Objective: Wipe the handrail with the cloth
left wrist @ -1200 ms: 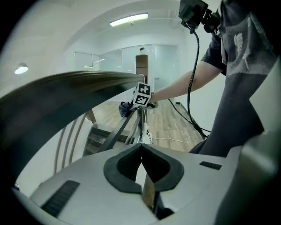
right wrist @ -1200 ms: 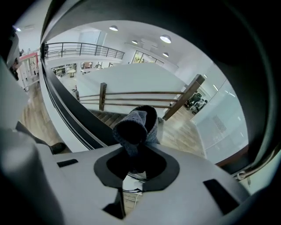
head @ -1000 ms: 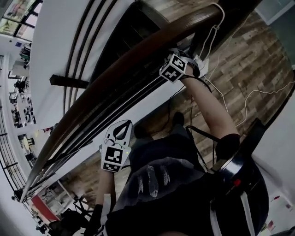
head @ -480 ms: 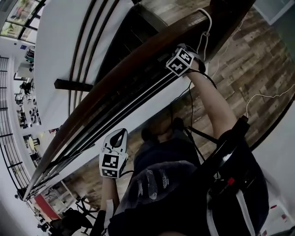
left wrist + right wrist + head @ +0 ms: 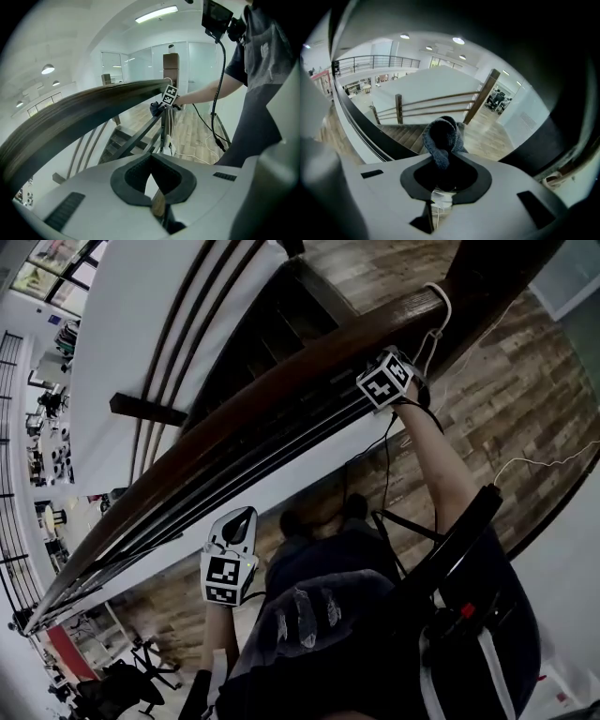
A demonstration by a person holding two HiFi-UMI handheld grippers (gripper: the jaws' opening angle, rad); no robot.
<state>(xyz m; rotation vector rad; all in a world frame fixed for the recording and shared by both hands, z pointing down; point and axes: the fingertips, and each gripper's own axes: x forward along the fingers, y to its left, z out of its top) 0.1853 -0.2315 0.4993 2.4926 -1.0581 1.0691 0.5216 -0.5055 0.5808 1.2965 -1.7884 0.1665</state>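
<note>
**Step in hand:** wiping stroke at the high end of the handrail (image 5: 281, 395), upper right of the head view. Judged as under way; most of the rail's length, running to the lower left, looks left to cover.

**Right gripper** (image 5: 443, 161): your fingers are clenched on the cloth (image 5: 443, 133), a dark grey knit wad bulging out past the tips. In the head view this gripper sits at the rail's near edge, upper right, its marker cube (image 5: 386, 379) facing the camera. No view shows whether the cloth touches the wood.

**Left gripper** (image 5: 151, 159): fingers closed tip to tip, nothing between them. It hangs at lower centre of the head view, below the rail and apart from it.

**Handrail:** dark brown wood, a long curved band from lower left to upper right, thin dark rails beneath it.

**Cable** (image 5: 448, 306): white, looped over the rail at the upper right, just beside your right gripper.

**Floor** (image 5: 525, 399): wood planks, right side of the head view.

**Next move, as a judgement:** press the cloth onto the rail and draw it along the length toward the lower left. Hold the pinch firm so the wad does not pull free, keep it off the cable, and keep your left gripper out of the path.

**Writing:** none readable. The only marks are the black-and-white squares on the gripper cubes; no brand or label can be made out
</note>
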